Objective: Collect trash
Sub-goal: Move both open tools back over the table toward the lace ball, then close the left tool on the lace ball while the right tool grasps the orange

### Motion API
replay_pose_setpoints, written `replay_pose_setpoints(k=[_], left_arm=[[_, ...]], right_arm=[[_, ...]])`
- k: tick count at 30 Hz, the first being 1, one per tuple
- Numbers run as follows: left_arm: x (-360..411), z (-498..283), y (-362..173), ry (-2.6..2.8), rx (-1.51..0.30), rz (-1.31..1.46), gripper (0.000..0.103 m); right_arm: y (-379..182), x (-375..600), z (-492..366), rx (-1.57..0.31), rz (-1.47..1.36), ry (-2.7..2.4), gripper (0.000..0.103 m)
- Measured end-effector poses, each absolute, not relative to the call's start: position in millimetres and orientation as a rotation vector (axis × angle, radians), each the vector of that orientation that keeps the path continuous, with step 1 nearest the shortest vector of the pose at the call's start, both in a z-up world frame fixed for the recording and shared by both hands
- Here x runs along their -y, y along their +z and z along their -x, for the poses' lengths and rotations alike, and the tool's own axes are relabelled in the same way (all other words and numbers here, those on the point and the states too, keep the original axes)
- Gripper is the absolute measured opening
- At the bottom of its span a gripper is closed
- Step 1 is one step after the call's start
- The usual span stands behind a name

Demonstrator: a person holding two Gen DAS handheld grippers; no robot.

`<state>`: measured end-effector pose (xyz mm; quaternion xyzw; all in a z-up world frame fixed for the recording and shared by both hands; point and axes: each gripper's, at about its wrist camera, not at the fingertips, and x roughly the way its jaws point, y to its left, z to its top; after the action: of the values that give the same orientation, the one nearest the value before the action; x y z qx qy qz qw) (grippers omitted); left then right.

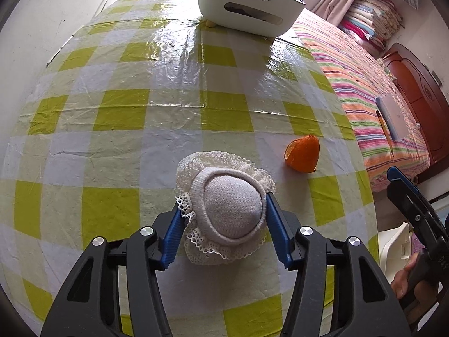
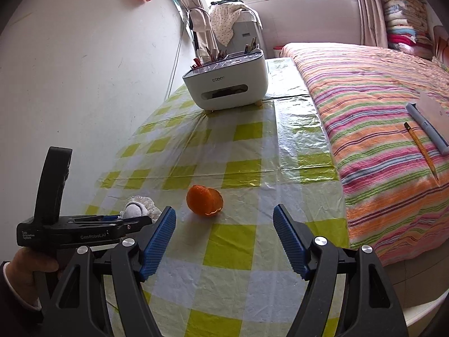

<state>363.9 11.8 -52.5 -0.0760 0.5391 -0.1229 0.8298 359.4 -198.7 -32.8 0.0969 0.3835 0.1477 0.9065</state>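
Seen down the left gripper (image 1: 227, 219): ridged blue pads pinching a rolled-up sock (image 1: 224, 210), a soft round ball of pale grey knit inside a ribbed cream cuff with a frilly lace edge, resting on the table (image 1: 140, 112). Left pad buried in the lace, right pad flat against the cuff. Table covered with a crinkled, glossy plastic cloth in lime-green and white checks. Just to the right of the sock, apart from it, a piece of orange peel (image 1: 303, 154), cupped like a hollow shell, with a dimpled bright skin. At the far end, a smooth white rounded plastic organizer box (image 1: 247, 5) with a slot in its front and pens standing in its top. Seen down the right gripper (image 2: 224, 233): same blue ridged pads spread wide with nothing between them, hovering above the cloth short of the orange peel (image 2: 204, 199). Beside the table, a bed with a coarse striped blanket (image 2: 378, 140) in pink, orange and green, bearing a yellow pencil (image 2: 421, 151) and a pale notebook (image 2: 432, 118).
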Motion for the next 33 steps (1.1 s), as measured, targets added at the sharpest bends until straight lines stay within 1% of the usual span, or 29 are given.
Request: replay_pose_setpoints(k=[8,16,17,18,20,21,22,24,27,33], left_arm=[[-20,-353,-34,-0.266,-1.096,0.159,0.053],[-17,-343,-25,-0.299,-1.071,0.123,0.054],[-17,-343,-24,-0.303,-1.068,0.12,0.054],[-17,-342,-22,-0.306,-1.065,0.117,0.054],[-17,-340,-20,-0.31,-1.062,0.11,0.054],[-16,-340,-20,-0.31,-1.059,0.108,0.054],[-16,-339,-19,-0.312,-1.057,0.103,0.054],[-15,-336,-18,-0.311,-1.051,0.09,0.054],[-13,-333,-17,-0.313,-1.046,0.075,0.054],[-5,-323,-13,-0.324,-1.026,0.048,0.054]], right_arm=[[-56,155,-397,-0.901,-0.079,0.346,0.07],[-78,134,-426,-0.984,-0.041,0.35,0.07],[-81,134,-429,-0.993,-0.046,0.355,0.066],[-83,133,-431,-1.004,-0.05,0.361,0.057],[-86,133,-432,-1.005,-0.049,0.355,0.047],[-87,133,-432,-1.006,-0.051,0.357,0.044],[-86,134,-431,-1.002,-0.063,0.359,0.042],[-85,137,-429,-0.988,-0.086,0.358,0.034],[-85,142,-420,-0.974,-0.108,0.355,0.031],[-88,158,-390,-0.959,-0.179,0.367,0.03]])
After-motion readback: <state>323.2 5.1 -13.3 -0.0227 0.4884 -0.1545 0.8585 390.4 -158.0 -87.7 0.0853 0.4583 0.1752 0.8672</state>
